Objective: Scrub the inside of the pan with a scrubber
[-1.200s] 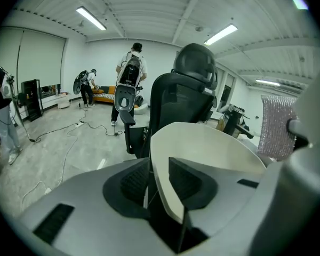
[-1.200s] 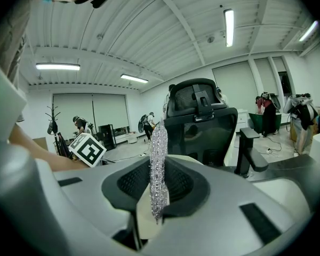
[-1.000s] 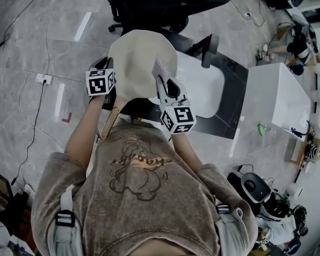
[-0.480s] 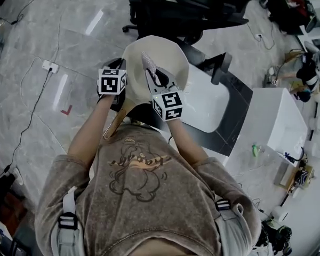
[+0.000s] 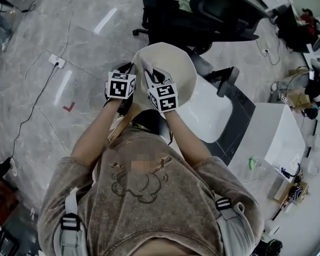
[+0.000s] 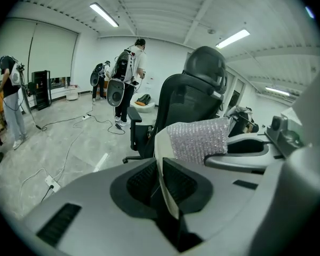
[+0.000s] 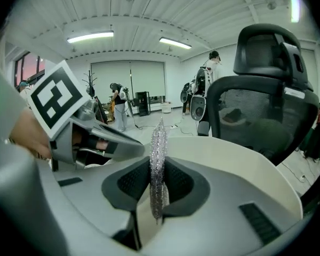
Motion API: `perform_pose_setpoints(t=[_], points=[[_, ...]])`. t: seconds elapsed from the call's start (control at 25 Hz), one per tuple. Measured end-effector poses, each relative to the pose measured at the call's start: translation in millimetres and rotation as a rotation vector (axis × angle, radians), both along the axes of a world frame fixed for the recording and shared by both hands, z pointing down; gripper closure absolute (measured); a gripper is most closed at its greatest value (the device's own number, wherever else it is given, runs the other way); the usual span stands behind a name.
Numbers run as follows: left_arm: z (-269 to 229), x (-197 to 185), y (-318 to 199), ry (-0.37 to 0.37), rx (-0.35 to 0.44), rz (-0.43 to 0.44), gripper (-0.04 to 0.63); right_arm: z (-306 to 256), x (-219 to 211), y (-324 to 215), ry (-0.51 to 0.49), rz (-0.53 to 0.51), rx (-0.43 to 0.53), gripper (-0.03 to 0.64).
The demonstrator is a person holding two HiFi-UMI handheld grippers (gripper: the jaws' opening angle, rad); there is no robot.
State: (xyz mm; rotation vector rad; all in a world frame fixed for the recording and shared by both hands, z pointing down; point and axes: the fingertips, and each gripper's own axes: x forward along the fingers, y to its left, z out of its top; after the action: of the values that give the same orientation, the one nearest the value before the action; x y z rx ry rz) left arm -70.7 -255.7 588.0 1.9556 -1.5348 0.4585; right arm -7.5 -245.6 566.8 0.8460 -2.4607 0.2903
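A cream pan [image 5: 173,68] is held up in front of the person, its wooden handle [image 5: 117,126] pointing back toward the body. My left gripper [image 5: 129,77] is at the pan's left edge. In the left gripper view its jaws [image 6: 161,181] have just been closing and are shut on the thin cream rim [image 6: 165,185]. My right gripper [image 5: 151,73] is over the pan's inside, shut on a flat silver sparkly scrubber [image 5: 145,63]. The scrubber [image 7: 158,164] stands on edge between the pads, with the pan's surface [image 7: 245,164] beyond it. The scrubber [image 6: 197,140] also shows from the left gripper view.
A black office chair [image 5: 213,9] stands just beyond the pan. A white table [image 5: 210,116] and a white cabinet [image 5: 274,132] are to the right. A power strip [image 5: 56,61] and cables lie on the grey floor. People [image 6: 129,73] stand far off.
The right gripper has carried the scrubber leftward across the pan, close to the left gripper. The left gripper has stayed at the pan's rim.
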Motion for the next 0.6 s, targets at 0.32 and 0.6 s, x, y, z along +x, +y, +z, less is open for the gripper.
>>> perform_pose_setpoints(t=[0.32,0.6], points=[[-1,0,-2,0.018,0.000,0.011,0.548,19,-27,1,0.070,-0.099,-0.016,0.537],[-1,-1,-1,0.045,-0.010,-0.003,0.551,29,-44,0,0.121,-0.164,-0.023,0.532]])
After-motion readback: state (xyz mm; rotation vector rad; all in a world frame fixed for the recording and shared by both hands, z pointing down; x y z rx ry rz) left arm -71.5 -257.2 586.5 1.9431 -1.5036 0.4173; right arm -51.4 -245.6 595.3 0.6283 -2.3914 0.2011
